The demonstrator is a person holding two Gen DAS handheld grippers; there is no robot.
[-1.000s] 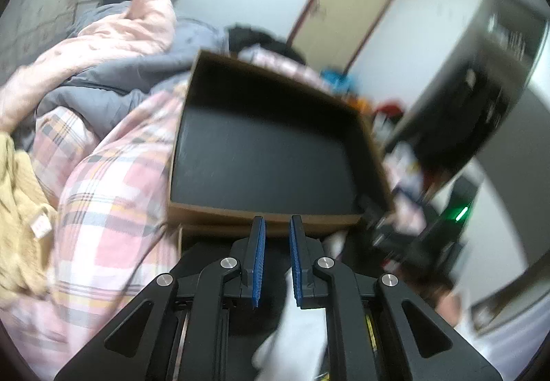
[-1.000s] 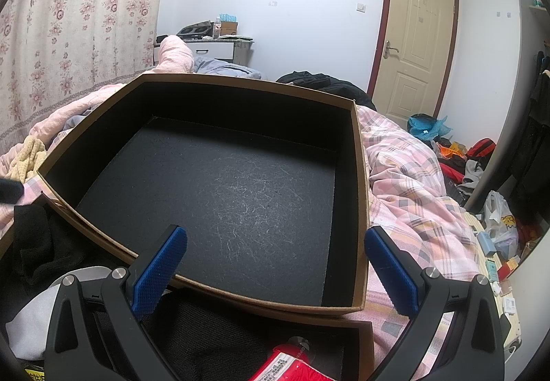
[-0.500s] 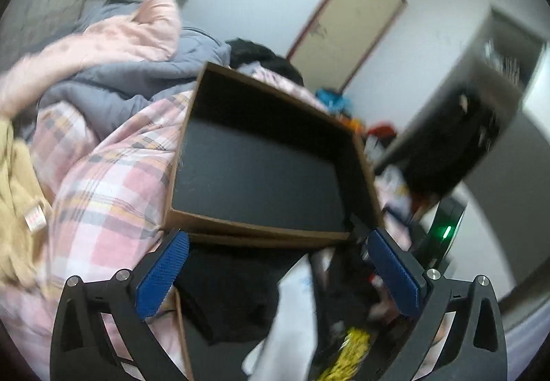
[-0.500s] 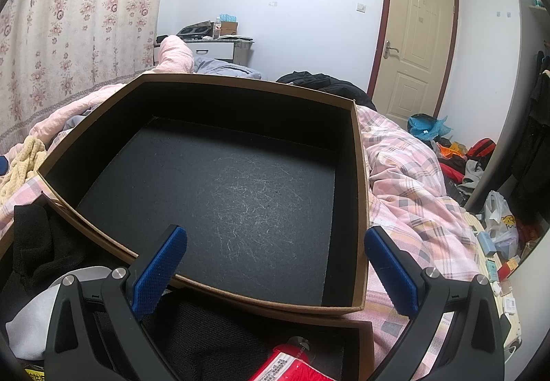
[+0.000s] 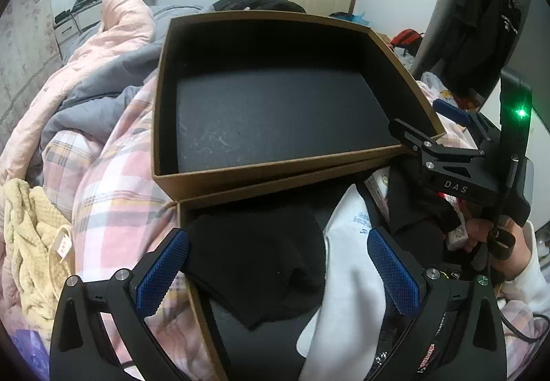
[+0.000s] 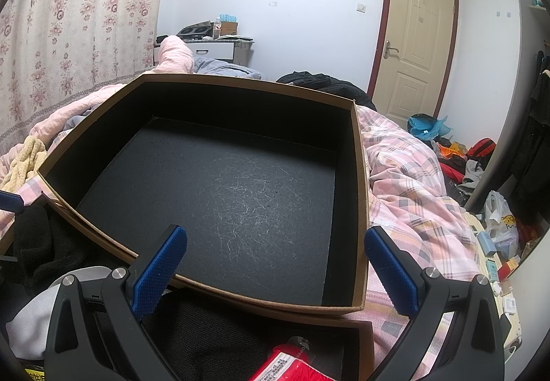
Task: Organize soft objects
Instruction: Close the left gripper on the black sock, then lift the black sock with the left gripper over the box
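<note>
An empty brown cardboard box [image 5: 330,164] with a black lining lies on the bed; in the right wrist view its near wall [image 6: 240,295] is just ahead. A second box [image 5: 192,209] in front holds a black garment [image 5: 261,264] and a white garment [image 5: 347,284]. My left gripper [image 5: 278,271] is open and empty just above the black garment. My right gripper [image 6: 275,271] is open and empty at the empty box's near edge; it also shows in the left wrist view [image 5: 447,126]. A red packet [image 6: 285,363] lies under it.
A pink plaid quilt [image 5: 113,181] covers the bed. A yellow knit cloth [image 5: 31,243] lies at the left. Pink and grey bedding [image 5: 103,47] is piled behind. A door [image 6: 419,47] and floor clutter [image 6: 464,157] are at the right.
My left gripper has opened from shut and swung right over the near box, with the black garment now between its fingers' span. The right gripper has not moved.
</note>
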